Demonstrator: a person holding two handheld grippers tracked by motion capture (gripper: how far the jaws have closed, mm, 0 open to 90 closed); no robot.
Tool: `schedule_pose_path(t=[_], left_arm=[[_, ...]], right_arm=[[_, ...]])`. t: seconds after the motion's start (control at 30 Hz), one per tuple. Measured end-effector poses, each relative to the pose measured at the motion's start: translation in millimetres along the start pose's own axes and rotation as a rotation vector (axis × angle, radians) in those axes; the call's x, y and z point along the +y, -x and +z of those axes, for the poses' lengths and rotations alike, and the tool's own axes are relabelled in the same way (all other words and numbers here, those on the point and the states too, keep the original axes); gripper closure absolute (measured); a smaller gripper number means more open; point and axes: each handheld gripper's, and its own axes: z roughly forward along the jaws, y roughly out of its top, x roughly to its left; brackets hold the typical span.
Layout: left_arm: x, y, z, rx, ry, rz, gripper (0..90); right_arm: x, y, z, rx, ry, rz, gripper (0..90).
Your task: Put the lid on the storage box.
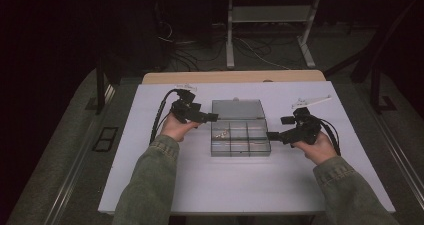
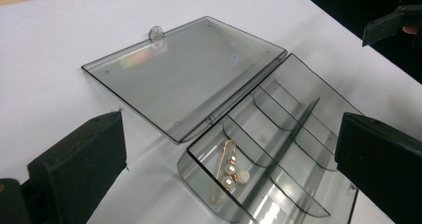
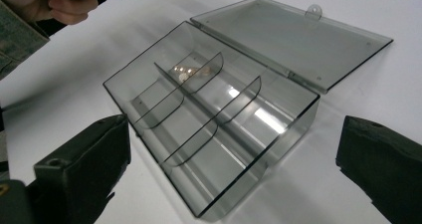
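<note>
Hand-held gripper pair flanking the clear organiser box (image 1: 240, 137)

Left hand-held gripper (image 1: 214, 117) and right hand-held gripper (image 1: 272, 135) both gaping wide, gripping nothing (lid (image 2: 184, 74) flipped open, brooch (image 2: 230, 165) inside).

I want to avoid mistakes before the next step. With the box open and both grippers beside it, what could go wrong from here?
1. The clear compartment box looks light; a jaw of the right gripper, close to its side wall, might push it across the white board.
2. The lid lies flat open behind; pressing on it could strain the hinge.
3. The gold pin with pearls lies loose in one corner compartment; the left gripper, open now, may nudge or tip the box and spill it.
</note>
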Motion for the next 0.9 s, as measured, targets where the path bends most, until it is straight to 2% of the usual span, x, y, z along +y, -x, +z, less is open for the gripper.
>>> schedule_pose_path(t=[0.13, 0.33, 0.47, 0.77, 0.9], left_arm=[[1.4, -3.9, 3.1, 0.011, -0.010, -0.019, 0.0], [0.9, -12.6, 7.4, 0.028, 0.003, -0.053, 0.0], [-1.4, -19.3, 12.5, 0.040, -0.003, -0.064, 0.0], [-5.7, -29.5, 24.6, 0.060, 0.025, -0.114, 0.0], [-7.5, -30.7, 31.8, 0.068, 0.036, -0.126, 0.0]], right_arm=[[8.2, 4.0, 5.8, -0.009, -0.014, 0.000, 0.6], [17.5, 10.4, 14.1, -0.023, -0.016, -0.004, 0.6], [21.4, 18.1, 21.0, -0.032, -0.017, 0.008, 0.6], [26.8, 37.0, 35.0, -0.063, -0.011, 0.060, 0.6], [30.1, 42.9, 39.9, -0.077, 0.015, 0.071, 0.6]])
